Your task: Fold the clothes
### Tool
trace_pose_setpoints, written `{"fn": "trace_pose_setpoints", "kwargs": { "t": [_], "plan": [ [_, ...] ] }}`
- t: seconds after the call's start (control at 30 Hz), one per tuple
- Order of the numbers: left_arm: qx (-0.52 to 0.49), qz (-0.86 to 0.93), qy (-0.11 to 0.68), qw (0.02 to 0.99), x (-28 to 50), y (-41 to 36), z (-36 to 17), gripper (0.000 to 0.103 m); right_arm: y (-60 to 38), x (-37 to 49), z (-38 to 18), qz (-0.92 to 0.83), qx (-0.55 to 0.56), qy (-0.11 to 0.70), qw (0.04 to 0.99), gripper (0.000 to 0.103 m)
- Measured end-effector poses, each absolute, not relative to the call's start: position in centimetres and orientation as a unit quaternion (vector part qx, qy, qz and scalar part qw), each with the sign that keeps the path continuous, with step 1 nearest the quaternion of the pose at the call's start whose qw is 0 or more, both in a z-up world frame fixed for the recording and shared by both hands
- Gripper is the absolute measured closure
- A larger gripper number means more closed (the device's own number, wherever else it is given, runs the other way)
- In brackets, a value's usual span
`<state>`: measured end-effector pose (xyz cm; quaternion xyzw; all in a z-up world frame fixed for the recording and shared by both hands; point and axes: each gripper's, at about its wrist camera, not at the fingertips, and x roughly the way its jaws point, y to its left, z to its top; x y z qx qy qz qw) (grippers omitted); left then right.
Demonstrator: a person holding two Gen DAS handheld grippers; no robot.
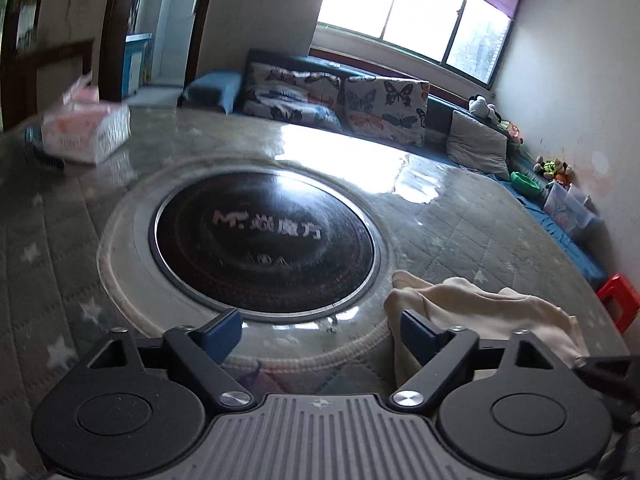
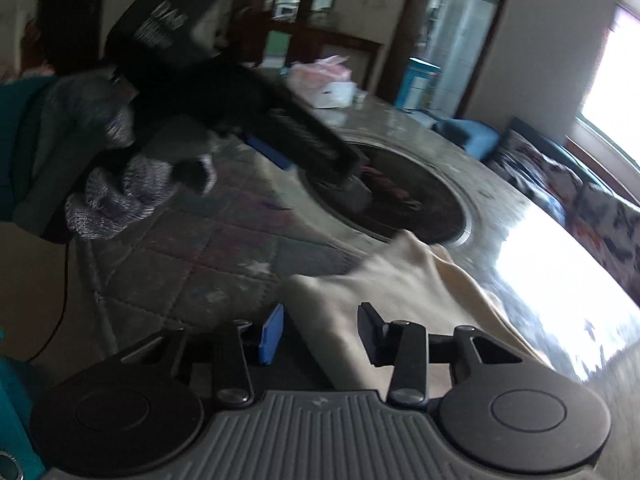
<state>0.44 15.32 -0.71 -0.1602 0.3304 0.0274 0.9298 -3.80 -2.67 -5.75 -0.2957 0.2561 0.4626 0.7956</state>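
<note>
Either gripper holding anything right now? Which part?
Nothing held. Left gripper is open, the cream garment beside its right finger. Right gripper is open over the cloth's edge.

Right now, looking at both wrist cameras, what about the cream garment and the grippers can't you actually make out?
- Cream garment: type and full shape unknown; the left gripper body covers its near edge in the left wrist view.
- Right gripper: open over the cloth, but contact is unclear; the right wrist view is blurred.
- Gloved hand: blurred.
- Tissue box: print smeared, unreadable.
</note>
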Motion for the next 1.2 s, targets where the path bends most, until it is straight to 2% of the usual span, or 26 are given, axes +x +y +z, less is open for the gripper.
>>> {"fn": "trace_pose_setpoints", "kwargs": {
  "t": [0.17, 0.23, 0.27, 0.37, 0.53, 0.73, 0.83, 0.87, 0.9, 0.93, 1.0, 1.13, 1.2],
  "plan": [
    [-0.193, 0.005, 0.343, 0.919, 0.4, 15.1, -1.2, 0.017, -1.1, -3.7, -7.1, 0.457, -0.311, 0.268, 0.789, 0.07],
    [-0.207, -0.004, 0.345, 0.916, 0.4, 15.0, -1.2, 0.017, -1.4, -3.5, -7.0, 0.454, -0.299, 0.27, 0.794, 0.077],
    [-0.217, -0.008, 0.346, 0.913, 0.5, 14.9, -1.2, 0.016, -1.7, -3.3, -6.8, 0.453, -0.289, 0.271, 0.799, 0.085],
    [-0.25, -0.021, 0.351, 0.902, 0.6, 14.8, -1.2, 0.015, -2.5, -2.8, -6.1, 0.45, -0.257, 0.274, 0.81, 0.089],
    [-0.31, -0.037, 0.368, 0.876, 1.9, 14.4, -1.9, 0.015, -4.1, -2.4, -4.6, 0.448, -0.213, 0.271, 0.825, 0.09],
    [-0.327, -0.043, 0.385, 0.862, 3.3, 12.8, -2.4, 0.017, -5.7, -2.6, -4.1, 0.455, -0.192, 0.266, 0.828, 0.091],
    [-0.338, -0.05, 0.391, 0.855, 3.8, 12.2, -2.8, 0.03, -6.5, -2.8, -3.9, 0.459, -0.182, 0.265, 0.828, 0.091],
    [-0.343, -0.051, 0.393, 0.851, 3.9, 12.1, -3.0, 0.039, -6.8, -2.8, -3.9, 0.46, -0.178, 0.265, 0.828, 0.091],
    [-0.349, -0.052, 0.396, 0.848, 4.1, 12.1, -3.2, 0.052, -7.0, -2.9, -3.8, 0.461, -0.175, 0.264, 0.829, 0.091],
    [-0.355, -0.054, 0.399, 0.844, 4.2, 12.1, -3.4, 0.058, -7.3, -2.9, -3.8, 0.463, -0.172, 0.264, 0.828, 0.091],
    [-0.365, -0.053, 0.404, 0.837, 4.4, 12.3, -3.8, 0.078, -7.6, -3.0, -4.0, 0.467, -0.171, 0.271, 0.824, 0.089],
    [-0.358, -0.053, 0.404, 0.84, 4.2, 12.4, -3.9, 0.082, -9.7, -2.4, -3.9, 0.45, -0.141, 0.275, 0.838, 0.081],
    [-0.354, -0.052, 0.404, 0.842, 4.1, 12.3, -3.8, 0.082, -11.2, -1.6, -3.8, 0.429, -0.124, 0.278, 0.851, 0.08]
  ]
}}
